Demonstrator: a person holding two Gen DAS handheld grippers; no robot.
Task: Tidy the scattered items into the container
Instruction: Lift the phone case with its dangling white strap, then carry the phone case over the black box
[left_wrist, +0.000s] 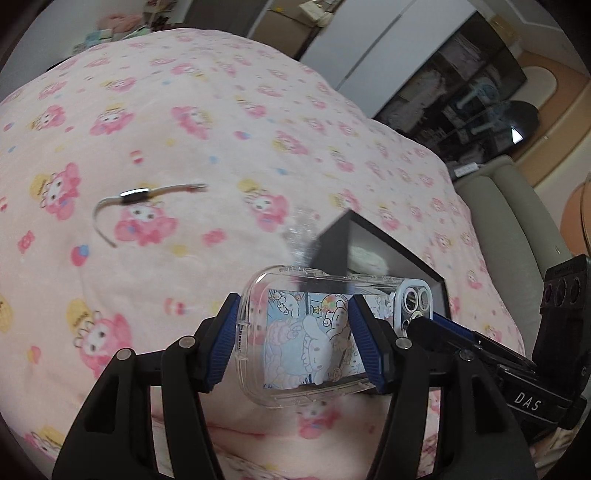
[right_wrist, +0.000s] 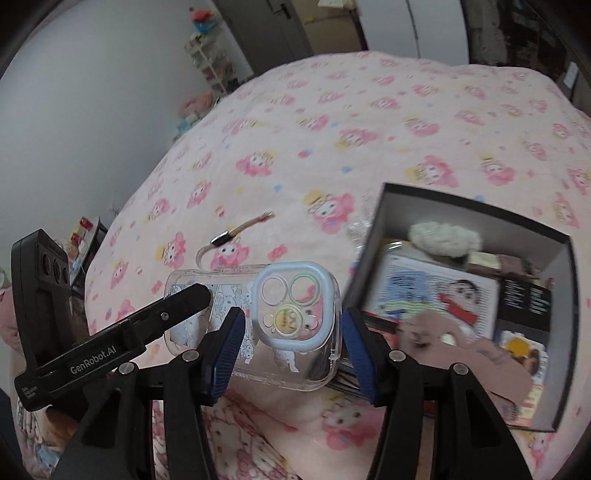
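Phone case (left_wrist: 314, 339) held between both grippers, above pink blanket (left_wrist: 184, 110).
Left gripper (left_wrist: 291, 343) jaws clamp the case's plain end; right gripper (right_wrist: 291, 350) jaws close on its camera end. Black box (right_wrist: 554, 266) just right of the case, with a picture book (right_wrist: 436, 291) and white fluffy item (right_wrist: 443, 236) inside. Farther out, bracelet (left_wrist: 136, 195) lies on blanket.
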